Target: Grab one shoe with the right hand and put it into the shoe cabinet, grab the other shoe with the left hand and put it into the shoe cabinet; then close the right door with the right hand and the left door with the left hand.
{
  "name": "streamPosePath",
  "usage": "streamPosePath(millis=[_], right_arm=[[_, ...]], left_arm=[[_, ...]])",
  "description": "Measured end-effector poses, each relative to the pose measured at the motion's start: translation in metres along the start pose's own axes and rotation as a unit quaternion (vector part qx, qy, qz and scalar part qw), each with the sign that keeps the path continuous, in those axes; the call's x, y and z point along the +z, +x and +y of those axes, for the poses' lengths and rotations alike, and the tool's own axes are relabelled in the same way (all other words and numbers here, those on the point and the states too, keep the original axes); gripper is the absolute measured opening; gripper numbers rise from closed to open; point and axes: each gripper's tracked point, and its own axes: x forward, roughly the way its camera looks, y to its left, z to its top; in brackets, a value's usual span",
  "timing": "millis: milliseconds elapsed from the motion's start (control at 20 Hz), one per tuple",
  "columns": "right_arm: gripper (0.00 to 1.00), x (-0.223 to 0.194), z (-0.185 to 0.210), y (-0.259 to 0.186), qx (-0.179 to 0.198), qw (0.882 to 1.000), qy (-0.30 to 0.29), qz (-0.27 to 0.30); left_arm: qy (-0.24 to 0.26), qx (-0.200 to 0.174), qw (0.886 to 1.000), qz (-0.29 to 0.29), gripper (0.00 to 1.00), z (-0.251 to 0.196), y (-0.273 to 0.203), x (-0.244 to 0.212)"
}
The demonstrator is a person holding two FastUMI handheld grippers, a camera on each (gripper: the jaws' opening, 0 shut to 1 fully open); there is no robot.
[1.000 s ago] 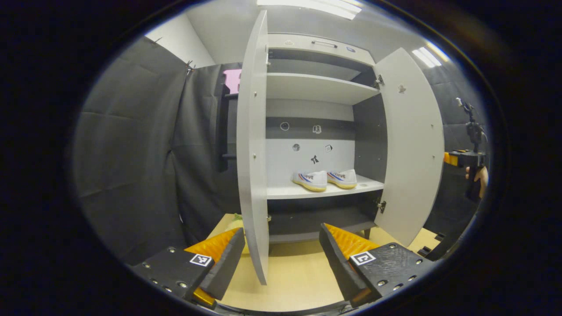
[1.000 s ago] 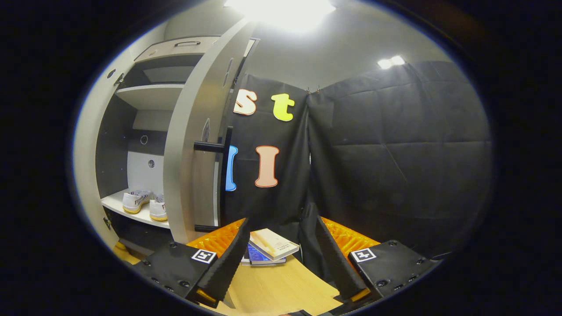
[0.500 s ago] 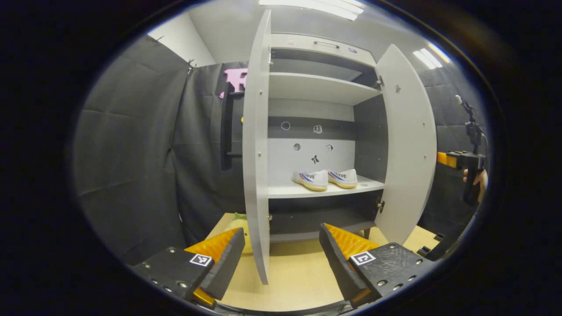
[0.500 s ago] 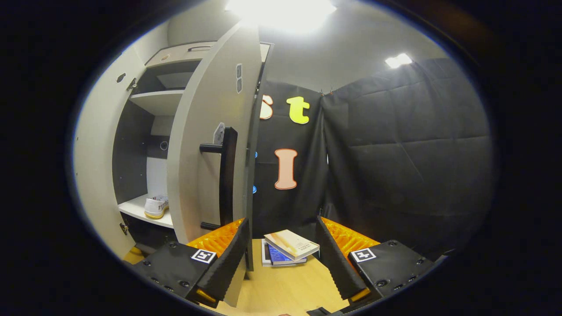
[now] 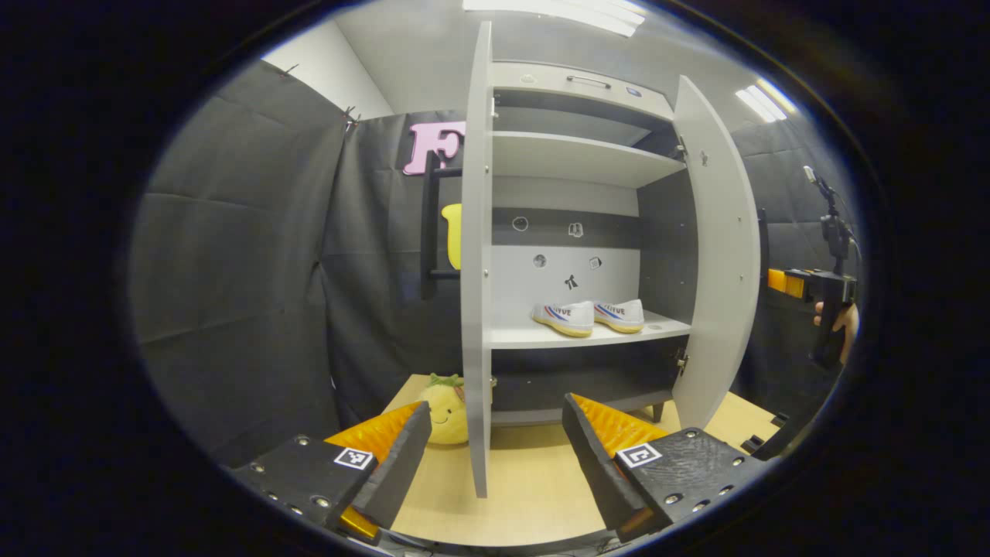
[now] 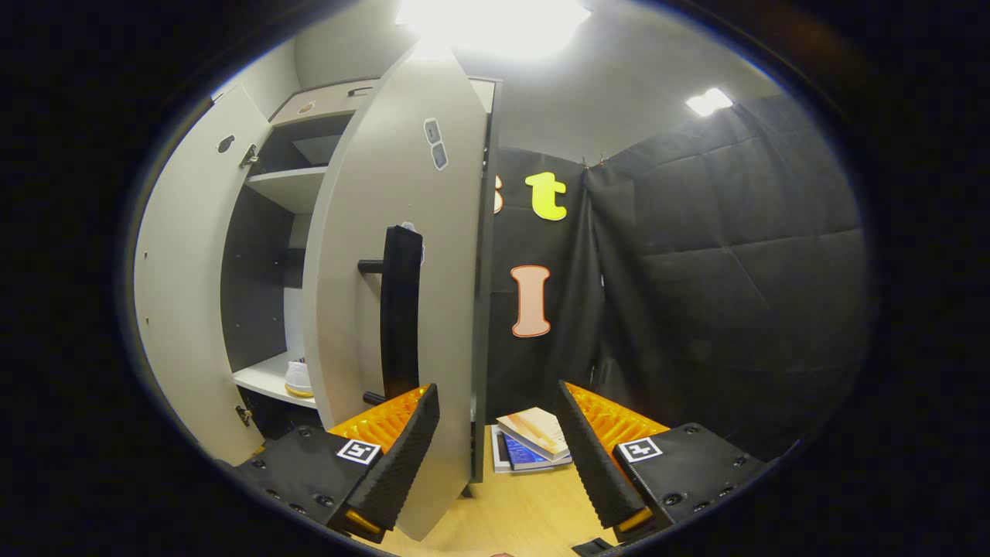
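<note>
Two white shoes (image 5: pixel 563 318) (image 5: pixel 621 314) sit side by side on the cabinet's lower shelf (image 5: pixel 541 336). In the left gripper view the left door (image 5: pixel 476 271) stands edge-on, in line with the gap of my open left gripper (image 5: pixel 495 456). The right door (image 5: pixel 719 255) hangs half open, and beyond it a hand holds the right gripper (image 5: pixel 808 285). In the right gripper view the right door (image 6: pixel 433 232) with its black handle (image 6: pixel 401 309) stands close in front of my open right gripper (image 6: pixel 499 456), its lower edge beside the left finger (image 6: pixel 394 472). One shoe (image 6: pixel 298 379) peeks out behind that door.
A yellow plush toy (image 5: pixel 445 402) sits on the wooden table (image 5: pixel 534 487) left of the left door. A small stack of books (image 6: pixel 534 441) lies on the table by the black cloth wall. An upper shelf (image 5: pixel 572 155) is bare.
The right door has swung further toward shut and hides more of the shoes in the right gripper view. My left gripper has shifted left, so the plush toy and the left door's handle now show.
</note>
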Motion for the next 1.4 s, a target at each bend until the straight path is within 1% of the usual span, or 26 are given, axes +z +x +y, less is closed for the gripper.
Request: streamPosePath(millis=[100, 150, 200, 400, 450, 500, 550, 600, 650, 750, 800, 850, 900, 950, 1000, 1050, 1100, 1150, 1200, 1250, 1300, 1350, 1400], right_arm=[[0.92, 0.000, 0.016, 0.004, 0.019, 1.000, 0.001, 0.000], [0.95, -0.002, 0.025, 0.007, 0.028, 1.000, 0.000, 0.002], [0.92, -0.005, 0.033, 0.010, 0.038, 0.999, -0.001, 0.005], [0.92, -0.012, 0.062, 0.019, 0.070, 0.997, -0.007, 0.015], [0.93, -0.013, 0.068, 0.020, 0.077, 0.997, -0.007, 0.016], [0.93, -0.014, 0.071, 0.020, 0.080, 0.997, -0.007, 0.016], [0.96, -0.016, 0.072, 0.020, 0.081, 0.997, -0.007, 0.016], [0.93, -0.018, 0.072, 0.019, 0.083, 0.996, -0.007, 0.017], [0.93, -0.020, 0.071, 0.018, 0.084, 0.996, -0.007, 0.018], [0.93, -0.025, 0.066, 0.016, 0.079, 0.997, -0.009, 0.021], [0.96, -0.027, 0.061, 0.015, 0.076, 0.997, -0.008, 0.023], [0.96, -0.030, 0.058, 0.013, 0.074, 0.997, -0.005, 0.025], [0.93, -0.033, 0.053, 0.012, 0.071, 0.997, -0.002, 0.028], [0.96, -0.036, 0.047, 0.010, 0.067, 0.997, -0.001, 0.030], [0.93, -0.040, 0.041, 0.009, 0.060, 0.998, 0.000, 0.035], [0.96, -0.044, 0.034, 0.006, 0.054, 0.998, 0.001, 0.040], [0.93, -0.046, 0.028, 0.003, 0.047, 0.998, 0.003, 0.044], [0.96, -0.048, 0.021, 0.001, 0.039, 0.998, 0.004, 0.047], [0.93, -0.049, 0.012, -0.001, 0.029, 0.998, 0.004, 0.047], [0.93, -0.049, 0.004, -0.002, 0.019, 0.999, 0.002, 0.048], [0.96, -0.051, -0.004, -0.002, 0.011, 0.999, 0.002, 0.049], [0.92, -0.051, -0.010, -0.002, 0.006, 0.999, 0.004, 0.052], [0.96, -0.052, -0.016, -0.003, 0.003, 0.999, 0.008, 0.053]], left_arm=[[0.000, 0.013, 1.000, 0.000, 0.98, 0.009, -0.005, 0.000], [-0.001, 0.020, 1.000, 0.000, 0.98, 0.015, -0.008, -0.002], [-0.002, 0.027, 1.000, 0.001, 0.98, 0.020, -0.011, -0.002], [-0.007, 0.058, 0.998, 0.005, 0.98, 0.046, -0.022, -0.006], [-0.009, 0.065, 0.998, 0.005, 0.98, 0.051, -0.022, -0.008], [-0.010, 0.073, 0.997, 0.006, 0.98, 0.057, -0.023, -0.008], [-0.011, 0.081, 0.997, 0.006, 0.98, 0.064, -0.022, -0.007], [-0.012, 0.090, 0.996, 0.005, 0.98, 0.072, -0.021, -0.004], [-0.014, 0.096, 0.995, 0.002, 0.98, 0.079, -0.020, -0.001], [-0.018, 0.109, 0.994, -0.007, 0.98, 0.092, -0.011, 0.010], [-0.018, 0.116, 0.993, -0.013, 0.98, 0.100, -0.006, 0.018], [-0.017, 0.123, 0.992, -0.019, 0.98, 0.107, 0.000, 0.025], [-0.017, 0.128, 0.991, -0.027, 0.98, 0.112, 0.004, 0.034], [-0.016, 0.132, 0.991, -0.033, 0.98, 0.118, 0.007, 0.042], [-0.016, 0.137, 0.990, -0.039, 0.98, 0.124, 0.010, 0.051], [-0.015, 0.142, 0.989, -0.046, 0.98, 0.129, 0.016, 0.061], [-0.014, 0.144, 0.988, -0.051, 0.98, 0.133, 0.019, 0.068], [-0.013, 0.145, 0.988, -0.056, 0.98, 0.138, 0.023, 0.076], [-0.011, 0.149, 0.987, -0.058, 0.98, 0.142, 0.026, 0.084], [-0.011, 0.153, 0.986, -0.061, 0.97, 0.145, 0.032, 0.090], [-0.012, 0.157, 0.985, -0.064, 0.98, 0.146, 0.036, 0.097], [-0.016, 0.159, 0.985, -0.067, 0.98, 0.145, 0.039, 0.104], [-0.022, 0.159, 0.984, -0.072, 0.96, 0.143, 0.042, 0.110]])
